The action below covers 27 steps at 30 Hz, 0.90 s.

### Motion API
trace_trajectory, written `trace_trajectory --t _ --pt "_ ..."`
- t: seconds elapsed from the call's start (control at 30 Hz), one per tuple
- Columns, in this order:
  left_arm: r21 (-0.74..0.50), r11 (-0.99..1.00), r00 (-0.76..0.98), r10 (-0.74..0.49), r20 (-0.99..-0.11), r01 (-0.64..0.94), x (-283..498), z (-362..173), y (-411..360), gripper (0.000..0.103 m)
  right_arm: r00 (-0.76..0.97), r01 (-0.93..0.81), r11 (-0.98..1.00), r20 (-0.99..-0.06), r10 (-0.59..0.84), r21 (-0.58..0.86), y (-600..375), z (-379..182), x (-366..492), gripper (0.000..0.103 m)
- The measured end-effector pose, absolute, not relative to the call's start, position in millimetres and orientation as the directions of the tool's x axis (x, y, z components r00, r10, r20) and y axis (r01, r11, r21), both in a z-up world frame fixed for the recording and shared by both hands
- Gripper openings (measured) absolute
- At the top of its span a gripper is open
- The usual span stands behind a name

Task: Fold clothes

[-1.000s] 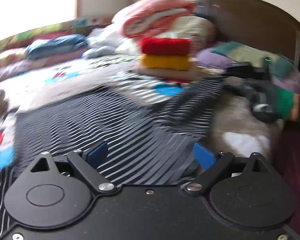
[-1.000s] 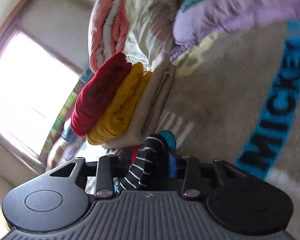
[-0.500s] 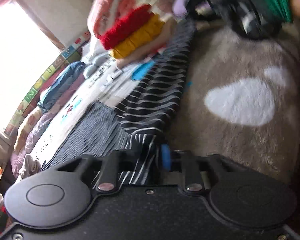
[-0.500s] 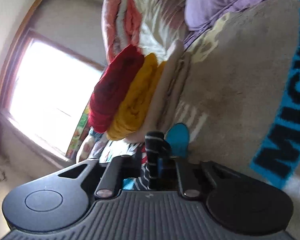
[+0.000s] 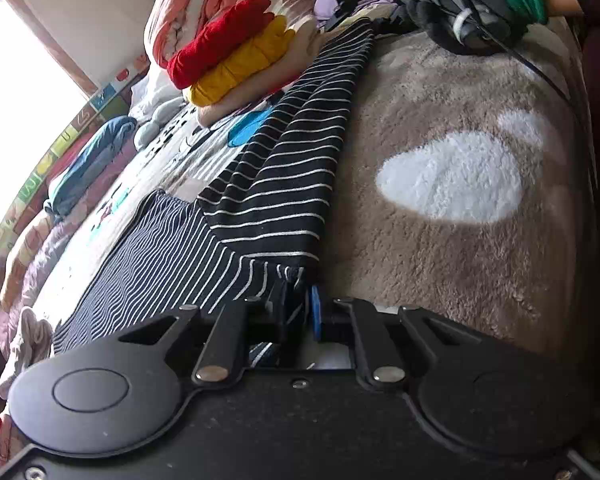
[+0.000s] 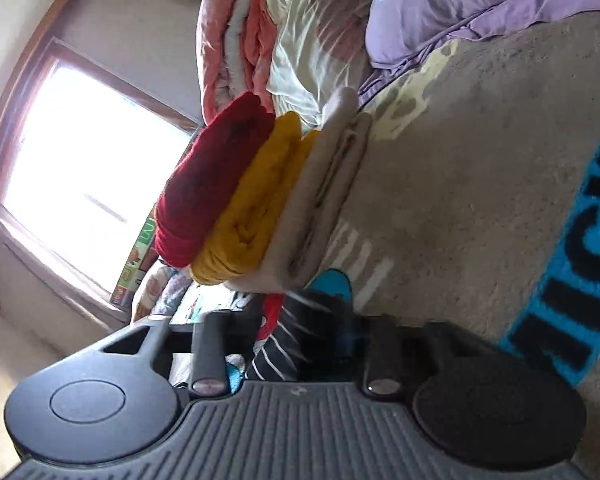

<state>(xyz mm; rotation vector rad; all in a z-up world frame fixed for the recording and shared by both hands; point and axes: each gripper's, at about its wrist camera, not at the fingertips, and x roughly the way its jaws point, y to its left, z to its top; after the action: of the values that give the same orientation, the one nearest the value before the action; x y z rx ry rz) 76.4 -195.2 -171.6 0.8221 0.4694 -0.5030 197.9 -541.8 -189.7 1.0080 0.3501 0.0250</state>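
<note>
The left gripper (image 5: 298, 312) is now clamped on the near corner of the striped top (image 5: 284, 168); a second ago its blue pads stood wide apart above the flat cloth, so the pinch is new, and the view has rolled over as the wrist turned. The right gripper (image 6: 312, 332) holds the far corner of the same top as it did a second ago, striped cloth bunched between its fingers, right beside the pile (image 6: 260, 200) of red, yellow and beige folded clothes. Between the two grips the top's edge runs taut and raised along the bed, one layer turned over the rest, which lies flat on the blanket (image 5: 452, 248) and the printed sheet beyond. With both corners held, a fold looks under way: the edge is probably about to be carried across the body of the garment. The pile sits close to the right end, so a careless sweep might knock it over.
</note>
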Motion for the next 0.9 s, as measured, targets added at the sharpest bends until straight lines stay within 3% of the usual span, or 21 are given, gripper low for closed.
trace_trajectory --t 0.23,0.33,0.4,0.5,0.53,0.7,0.8,0.87,0.9 --pt "0.534 0.583 0.761 -0.249 -0.599 0.611 73 -166 -192 0.008 0.954 0.162 0.595 -0.279 0.108 0.787 -541 -176 192 0.041" --pt "0.519 0.614 0.771 -0.253 -0.584 0.595 72 -170 -190 0.008 0.967 0.137 0.827 -0.253 0.006 0.545 -522 -138 182 0.041" --pt "0.519 0.621 0.778 -0.255 -0.575 0.587 71 -172 -190 0.008 0.965 0.065 0.896 -0.258 0.056 0.439 -507 -128 186 0.041" --pt "0.498 0.635 0.772 -0.266 -0.577 0.591 72 -171 -187 0.008 0.931 -0.008 0.950 -0.346 0.121 0.311 -485 -128 201 0.042" --pt "0.482 0.644 0.767 -0.271 -0.581 0.593 73 -169 -186 0.008 0.916 -0.035 0.963 -0.377 0.138 0.268 -478 -128 207 0.047" --pt "0.429 0.671 0.751 -0.301 -0.588 0.605 75 -167 -179 0.008 0.858 -0.027 0.996 -0.509 0.068 0.087 -464 -132 241 0.058" --pt "0.411 0.678 0.745 -0.314 -0.588 0.609 76 -167 -176 0.008 0.841 -0.041 0.984 -0.526 0.129 0.174 -480 -135 248 0.059" --pt "0.399 0.681 0.741 -0.321 -0.590 0.613 77 -166 -174 0.008 0.825 -0.048 0.974 -0.540 0.164 0.222 -486 -142 252 0.053" --pt "0.392 0.683 0.738 -0.326 -0.590 0.616 78 -166 -173 0.008 0.815 -0.057 0.970 -0.551 0.182 0.237 -487 -145 254 0.043"
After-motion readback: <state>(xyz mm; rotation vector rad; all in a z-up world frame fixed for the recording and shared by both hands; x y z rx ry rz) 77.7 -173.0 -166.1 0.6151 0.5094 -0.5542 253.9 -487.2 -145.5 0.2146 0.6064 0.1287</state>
